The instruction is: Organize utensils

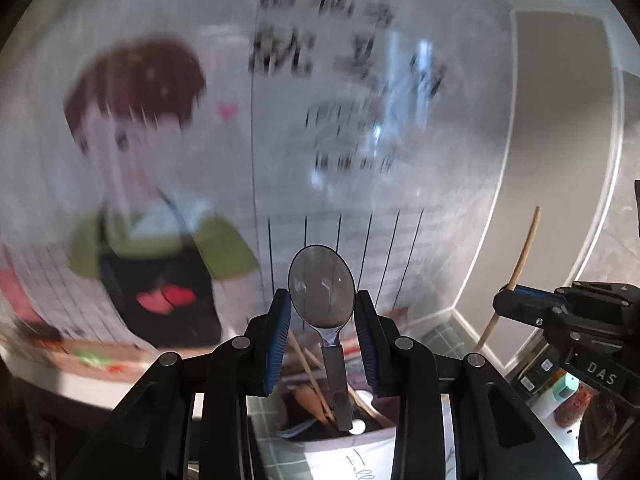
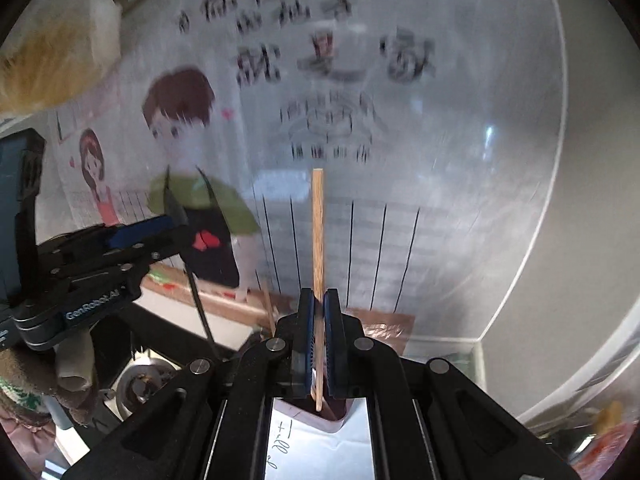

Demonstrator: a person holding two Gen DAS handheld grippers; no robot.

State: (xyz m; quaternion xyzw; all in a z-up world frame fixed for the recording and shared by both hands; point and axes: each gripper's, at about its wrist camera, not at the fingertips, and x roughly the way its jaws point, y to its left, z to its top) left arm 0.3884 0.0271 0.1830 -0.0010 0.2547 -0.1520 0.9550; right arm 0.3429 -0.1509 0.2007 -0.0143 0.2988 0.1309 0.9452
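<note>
In the left wrist view, the left tongs (image 1: 322, 312) are standing partly open around a metal spoon (image 1: 322, 286); whether the blue pads are pressing its bowl or just flanking it is hard to tell. The spoon is standing upright, its shiny oval bowl rising between the fingertips and its flat handle running straight down into the utensil holder (image 1: 344, 446) directly below, where wooden chopsticks (image 1: 310, 368) are leaning. Off to the right, the right tongs (image 1: 516, 298) are carrying a single chopstick (image 1: 520, 264). In the right wrist view, the right tongs (image 2: 319, 312) are pinching nearly closed on that pale, slim chopstick (image 2: 318, 232), its long axis pointing up and away, its lower end hanging over the holder's rim (image 2: 320, 426) just beneath, so this hand seems the nearer to dropping its piece in.
</note>
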